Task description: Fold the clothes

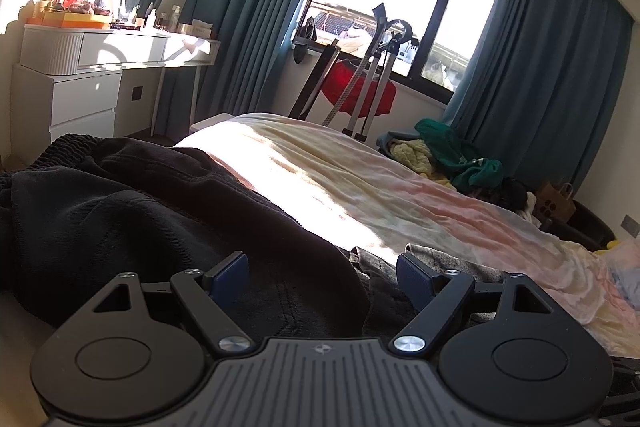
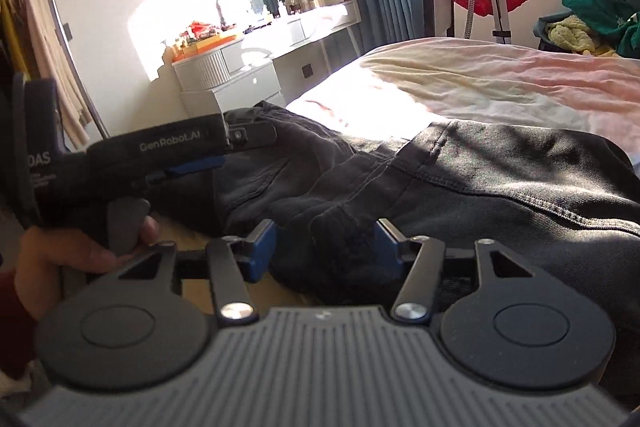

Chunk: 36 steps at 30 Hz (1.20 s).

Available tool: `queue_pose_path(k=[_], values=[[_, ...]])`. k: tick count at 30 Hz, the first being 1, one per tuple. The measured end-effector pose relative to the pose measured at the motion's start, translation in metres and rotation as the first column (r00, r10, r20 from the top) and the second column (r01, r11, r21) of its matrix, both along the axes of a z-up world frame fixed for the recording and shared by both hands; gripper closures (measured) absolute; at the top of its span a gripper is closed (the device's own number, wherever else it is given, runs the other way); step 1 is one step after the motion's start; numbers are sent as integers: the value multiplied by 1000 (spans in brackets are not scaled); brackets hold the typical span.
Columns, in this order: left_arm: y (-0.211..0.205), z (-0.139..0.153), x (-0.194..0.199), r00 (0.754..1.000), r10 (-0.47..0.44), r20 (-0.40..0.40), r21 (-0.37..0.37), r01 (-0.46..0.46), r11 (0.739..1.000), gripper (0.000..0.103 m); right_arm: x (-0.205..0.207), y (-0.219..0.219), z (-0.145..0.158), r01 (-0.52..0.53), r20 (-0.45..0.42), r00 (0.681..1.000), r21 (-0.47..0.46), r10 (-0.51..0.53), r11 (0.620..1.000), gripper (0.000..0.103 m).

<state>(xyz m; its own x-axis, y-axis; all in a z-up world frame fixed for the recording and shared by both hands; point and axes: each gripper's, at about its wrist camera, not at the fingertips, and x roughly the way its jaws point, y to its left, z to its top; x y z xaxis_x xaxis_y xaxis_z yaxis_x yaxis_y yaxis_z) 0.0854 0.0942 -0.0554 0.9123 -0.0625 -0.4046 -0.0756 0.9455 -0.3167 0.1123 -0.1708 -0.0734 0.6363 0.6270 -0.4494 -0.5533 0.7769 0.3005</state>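
Trousers: black jeans (image 2: 460, 179) lay crosswise on bed (image 2: 500, 83), just ahead of me.
Right claw (image 2: 325, 245): spread, straddling a fold, nearer.
Left claw (image 1: 322, 277): spread, empty.

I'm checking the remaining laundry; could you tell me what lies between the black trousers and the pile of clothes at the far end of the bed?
Only bare pastel bedsheet separates the black trousers from the clothes pile, seen best in the left wrist view.
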Motion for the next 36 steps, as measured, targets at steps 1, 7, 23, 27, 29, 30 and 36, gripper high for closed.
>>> queue_pose_path(k=[1, 7, 23, 27, 29, 30, 36], values=[[1, 0, 0, 1000, -1, 1, -3, 1, 1000, 20, -1, -4, 3, 8, 4, 1000, 33, -8, 999, 38], [2, -1, 2, 1000, -9, -8, -24, 8, 1000, 20, 17, -21, 1, 181, 2, 983, 75, -181, 981, 38], [106, 22, -47, 965, 163, -206, -159, -198, 967, 19, 43, -6, -36, 173, -135, 975, -34, -176, 984, 41], [163, -2, -57, 933, 192, -303, -391, -305, 868, 18, 41, -8, -34, 180, -142, 973, -39, -184, 983, 41], [186, -19, -52, 908, 224, -355, -474, -382, 793, 18, 40, -10, -33, 190, -141, 971, -35, -193, 981, 41], [197, -27, -48, 897, 243, -370, -503, -413, 760, 18, 39, -11, -32, 199, -136, 970, -28, -201, 980, 40], [254, -66, -31, 850, 341, -402, -639, -527, 560, 18, 37, -12, -31, 204, -127, 970, -38, -207, 978, 41]])
